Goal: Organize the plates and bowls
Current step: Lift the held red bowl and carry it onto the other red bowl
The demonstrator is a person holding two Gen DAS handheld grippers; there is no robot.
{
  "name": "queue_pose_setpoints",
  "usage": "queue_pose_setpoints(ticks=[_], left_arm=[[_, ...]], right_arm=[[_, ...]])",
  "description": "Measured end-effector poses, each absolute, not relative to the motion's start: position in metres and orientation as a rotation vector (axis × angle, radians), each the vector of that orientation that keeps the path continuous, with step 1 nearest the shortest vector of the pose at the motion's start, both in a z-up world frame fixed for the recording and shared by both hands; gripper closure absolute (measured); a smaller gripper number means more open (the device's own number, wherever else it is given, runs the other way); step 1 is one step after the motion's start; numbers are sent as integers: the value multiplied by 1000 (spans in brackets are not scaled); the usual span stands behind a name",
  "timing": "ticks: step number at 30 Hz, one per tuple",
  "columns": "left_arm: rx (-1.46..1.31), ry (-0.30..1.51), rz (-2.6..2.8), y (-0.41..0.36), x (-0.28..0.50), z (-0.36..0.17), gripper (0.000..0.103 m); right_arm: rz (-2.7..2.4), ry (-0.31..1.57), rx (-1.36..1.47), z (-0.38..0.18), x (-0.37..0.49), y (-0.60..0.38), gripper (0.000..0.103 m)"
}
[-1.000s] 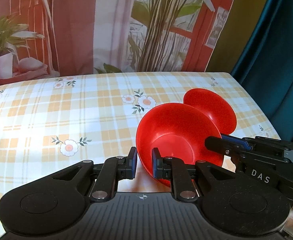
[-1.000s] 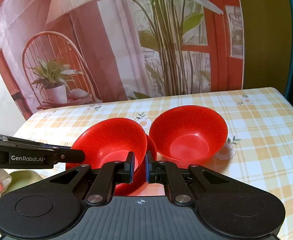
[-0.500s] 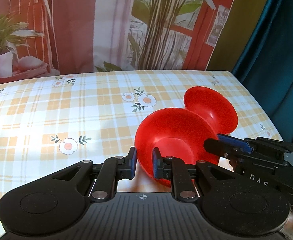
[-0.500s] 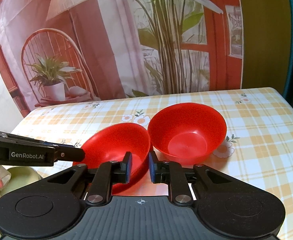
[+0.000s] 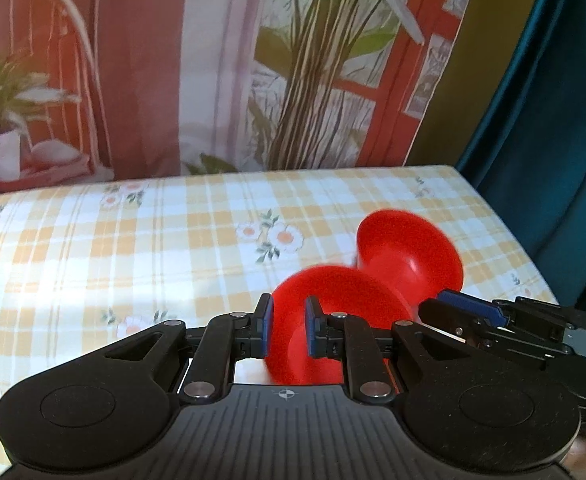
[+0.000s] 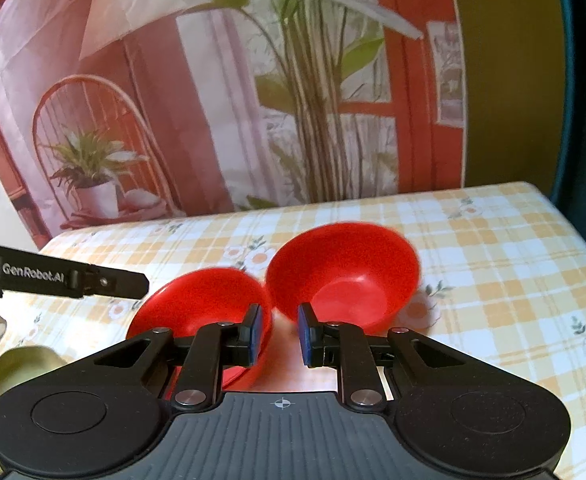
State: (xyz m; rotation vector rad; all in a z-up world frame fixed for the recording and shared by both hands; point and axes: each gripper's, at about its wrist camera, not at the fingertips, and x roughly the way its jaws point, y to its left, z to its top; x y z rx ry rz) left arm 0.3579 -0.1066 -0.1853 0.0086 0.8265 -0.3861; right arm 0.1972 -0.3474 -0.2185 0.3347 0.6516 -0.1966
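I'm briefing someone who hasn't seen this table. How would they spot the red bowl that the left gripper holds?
Start at the yellow checked floral tablecloth, where two glossy red plastic bowls sit side by side. The one wanted is the left red bowl, nearer the camera. Unlike the right red bowl, its rim is pinched by the left gripper.

A table (image 6: pixel 493 264) under a yellow-and-white checked cloth with small flower prints fills the lower half of both views. Behind it hangs a printed backdrop (image 6: pixel 221 100) showing a wicker chair, a potted plant, tall green stalks and an orange-red window frame. A teal curtain (image 5: pixel 553 120) hangs at the right edge.
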Motion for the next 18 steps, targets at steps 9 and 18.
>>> queue_pose_setpoints(ticks=[9, 18], left_arm=[[21, 778, -424, -141, 391, -171, 85], [90, 857, -460, -190, 418, -204, 85]], right_arm=[[-320, 614, 357, -229, 194, -390, 82], [-348, 603, 441, -249, 187, -406, 80]])
